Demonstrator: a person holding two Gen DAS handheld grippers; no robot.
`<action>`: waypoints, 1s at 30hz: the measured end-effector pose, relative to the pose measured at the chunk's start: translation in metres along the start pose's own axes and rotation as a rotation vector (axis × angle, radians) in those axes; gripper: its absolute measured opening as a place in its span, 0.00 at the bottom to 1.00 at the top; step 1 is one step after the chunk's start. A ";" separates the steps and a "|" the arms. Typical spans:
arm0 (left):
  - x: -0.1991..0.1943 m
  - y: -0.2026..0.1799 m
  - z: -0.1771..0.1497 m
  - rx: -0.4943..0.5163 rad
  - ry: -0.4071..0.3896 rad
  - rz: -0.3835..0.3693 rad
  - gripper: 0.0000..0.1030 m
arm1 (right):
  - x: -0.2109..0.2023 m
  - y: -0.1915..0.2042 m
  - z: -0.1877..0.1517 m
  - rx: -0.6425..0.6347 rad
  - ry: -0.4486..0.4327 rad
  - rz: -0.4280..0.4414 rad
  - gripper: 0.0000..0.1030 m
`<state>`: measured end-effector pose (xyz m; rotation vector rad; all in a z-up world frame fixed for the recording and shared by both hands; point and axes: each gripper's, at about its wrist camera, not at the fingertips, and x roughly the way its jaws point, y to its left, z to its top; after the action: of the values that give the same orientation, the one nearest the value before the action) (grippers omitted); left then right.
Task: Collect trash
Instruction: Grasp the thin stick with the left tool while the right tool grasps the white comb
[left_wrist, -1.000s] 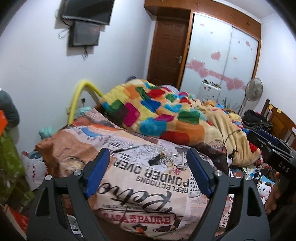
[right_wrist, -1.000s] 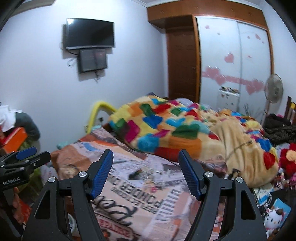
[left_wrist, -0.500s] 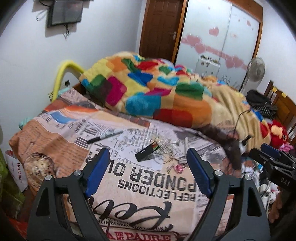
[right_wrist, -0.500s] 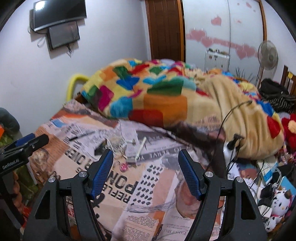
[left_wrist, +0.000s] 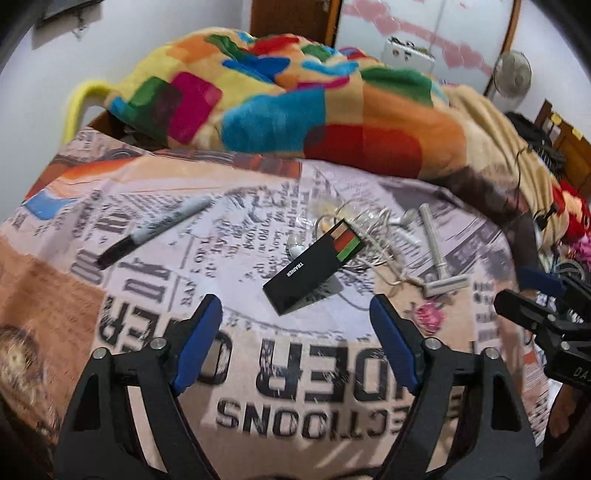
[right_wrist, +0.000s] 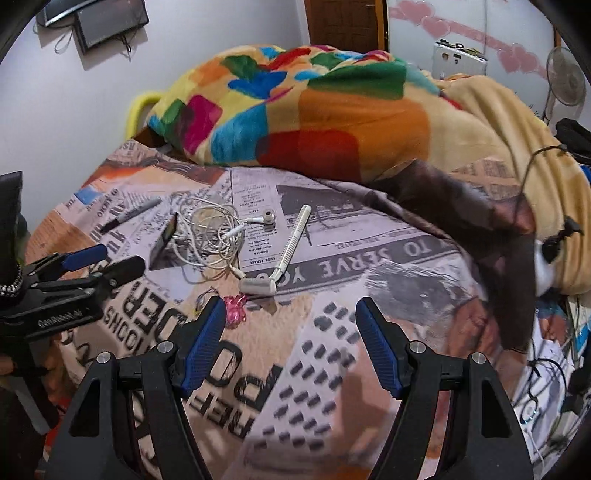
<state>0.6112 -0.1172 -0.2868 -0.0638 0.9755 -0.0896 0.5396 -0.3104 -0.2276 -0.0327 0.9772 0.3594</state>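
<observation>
Black, flat, marked "TRAINER": small box (left_wrist: 316, 267) dead ahead of left claw (left_wrist: 295, 341), just beyond the tips, between their lines of reach. Long axis slanted from near-left to far-right, striped end away, resting against tangled earphone cord (left_wrist: 369, 236). Left claw spread wide, holding nothing. Right claw (right_wrist: 291, 341) likewise wide and empty, pointed at bare bedcover (right_wrist: 332, 369); box (right_wrist: 164, 236) off to its far left there, seen edge-on. Pale razor (right_wrist: 291, 245) ahead and slightly left of right claw, head nearest, handle running away; pink trinket (right_wrist: 236, 308) just off its left fingertip. Marker (left_wrist: 155, 230) far left of left claw. Likely nearer for the box: left claw, needing a twist to cross the short width.
</observation>
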 end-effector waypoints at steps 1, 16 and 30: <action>0.008 -0.001 0.001 0.014 0.006 0.003 0.76 | 0.005 0.000 0.001 0.003 0.002 0.010 0.62; 0.040 -0.001 0.014 0.045 -0.054 0.003 0.21 | 0.044 0.000 0.001 0.091 0.014 0.085 0.29; 0.004 0.004 0.003 0.000 -0.033 -0.117 0.08 | 0.026 -0.005 -0.003 0.109 -0.013 0.060 0.09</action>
<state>0.6157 -0.1139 -0.2888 -0.1217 0.9389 -0.1951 0.5527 -0.3085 -0.2514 0.0981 0.9850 0.3605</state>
